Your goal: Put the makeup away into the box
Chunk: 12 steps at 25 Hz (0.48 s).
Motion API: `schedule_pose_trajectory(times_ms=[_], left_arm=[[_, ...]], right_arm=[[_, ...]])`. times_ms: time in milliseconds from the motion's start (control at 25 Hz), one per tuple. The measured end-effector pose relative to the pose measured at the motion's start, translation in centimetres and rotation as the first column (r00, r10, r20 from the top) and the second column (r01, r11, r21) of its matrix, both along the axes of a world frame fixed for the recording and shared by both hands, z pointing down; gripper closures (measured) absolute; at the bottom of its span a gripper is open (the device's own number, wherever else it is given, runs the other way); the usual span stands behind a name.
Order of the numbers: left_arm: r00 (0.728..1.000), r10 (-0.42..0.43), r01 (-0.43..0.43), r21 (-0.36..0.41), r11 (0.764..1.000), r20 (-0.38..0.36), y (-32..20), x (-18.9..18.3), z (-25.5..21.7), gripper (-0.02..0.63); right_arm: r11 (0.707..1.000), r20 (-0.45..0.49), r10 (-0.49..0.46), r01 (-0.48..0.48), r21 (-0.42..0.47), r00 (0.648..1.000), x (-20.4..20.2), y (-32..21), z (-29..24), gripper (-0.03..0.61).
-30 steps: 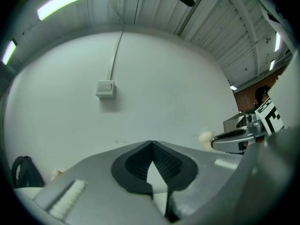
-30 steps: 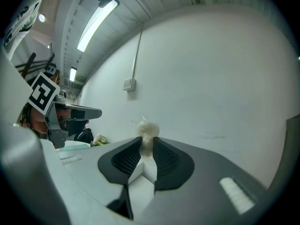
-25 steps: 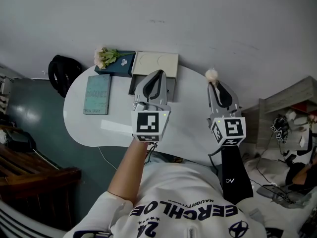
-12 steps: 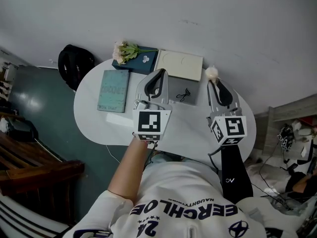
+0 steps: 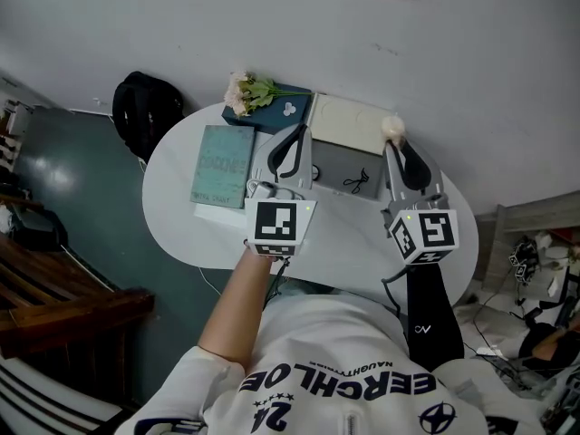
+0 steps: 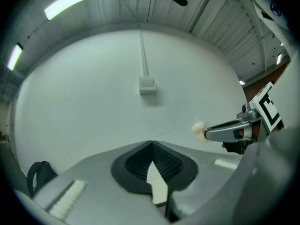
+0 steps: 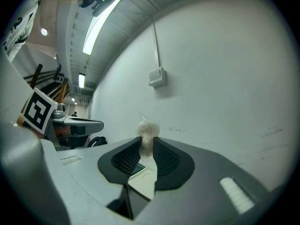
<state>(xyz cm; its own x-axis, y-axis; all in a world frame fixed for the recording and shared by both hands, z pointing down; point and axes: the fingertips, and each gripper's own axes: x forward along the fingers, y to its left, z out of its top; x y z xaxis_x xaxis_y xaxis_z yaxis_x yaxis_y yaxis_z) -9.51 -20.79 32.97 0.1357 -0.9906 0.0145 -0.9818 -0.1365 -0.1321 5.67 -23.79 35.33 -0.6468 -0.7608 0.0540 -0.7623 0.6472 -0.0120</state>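
Note:
An open box (image 5: 337,165) with a grey inside and a raised cream lid (image 5: 349,121) stands at the back of the white oval table (image 5: 172,188); a small black item (image 5: 356,183) lies in it. My right gripper (image 5: 395,143) (image 7: 146,146) is shut on a fluffy cream makeup puff (image 5: 391,127) (image 7: 146,134), held at the box's right end by the lid. The puff (image 6: 198,129) also shows in the left gripper view. My left gripper (image 5: 294,134) (image 6: 151,145) is shut with nothing in it, over the box's left edge.
A teal book (image 5: 223,164) lies left of the box. Behind it a dark blue case (image 5: 283,102) carries a small bunch of flowers (image 5: 246,91). A black bag (image 5: 145,116) sits on the floor beyond the table's left end, and wooden furniture (image 5: 63,306) stands at the lower left.
Both grippers have moved forward across the table and now reach over the box. The puff has stayed in the right gripper.

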Motion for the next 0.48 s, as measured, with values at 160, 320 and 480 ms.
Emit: schedule_pose_trajectory(times_ms=[160,320,480], left_arm=[[1.000,-0.002,0.002,-0.009,1.000,-0.002,-0.3,-1.0,0.5,0.614],[1.000,0.003,-0.003,-0.023,1.000,-0.002,-0.6,-1.4,1.1,0.614],[1.000,0.009,-0.009,-0.042,0.999,0.003,-0.8,-1.9,1.9,0.614]], right_arm=[[0.998,-0.074,-0.025,0.020,-0.058,0.997,-2.0,-1.3,2.1,0.471],[0.980,-0.239,-0.103,0.057,-0.191,0.965,-4.8,-2.7,7.6,0.469],[0.949,-0.346,-0.180,0.069,-0.308,0.921,-6.6,-3.5,13.2,0.466]])
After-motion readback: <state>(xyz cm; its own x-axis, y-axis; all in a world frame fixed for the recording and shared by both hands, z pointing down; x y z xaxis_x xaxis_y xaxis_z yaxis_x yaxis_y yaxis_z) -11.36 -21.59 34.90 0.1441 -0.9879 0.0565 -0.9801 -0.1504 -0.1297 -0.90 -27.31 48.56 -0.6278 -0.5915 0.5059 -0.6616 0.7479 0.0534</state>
